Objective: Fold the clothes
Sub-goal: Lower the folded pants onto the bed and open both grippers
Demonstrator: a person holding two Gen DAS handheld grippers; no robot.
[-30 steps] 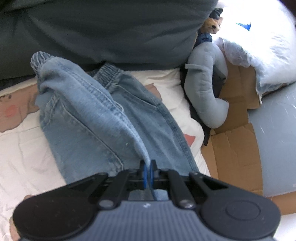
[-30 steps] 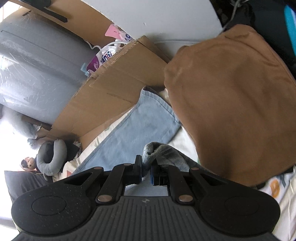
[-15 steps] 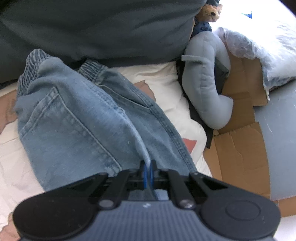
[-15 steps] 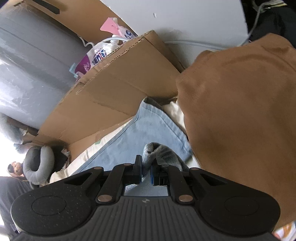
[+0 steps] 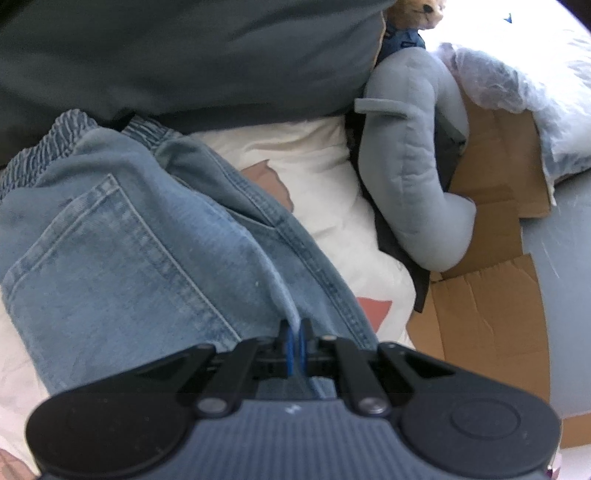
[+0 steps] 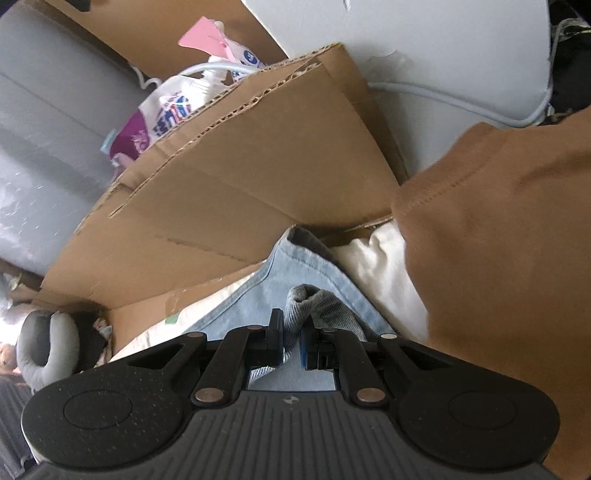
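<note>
Two views, pretty different stuff in each. Left wrist: waistband end of the jeans, elastic band and a back pocket facing up, spread over a white bedsheet, with a dark grey pillow behind and a grey neck pillow off to the right. Right wrist: none of that waistband, just a pale leg of the jeans running away toward a cardboard box, a brown garment filling the right side, a plastic bag poking out behind the cardboard.

Left hand-held gripper pressed nearly together, pinching a thin fold of denim right at the tips, rest of the jeans fanning out ahead and to the left. Right hand-held gripper clamped on a bunched wad of denim, leg stretching out just beyond it.

Far end of the leg tucked under the cardboard edge, hard to make out. Lower part of both views blocked by the gripper bodies. Stuffed toy at top cut off by the frame.
</note>
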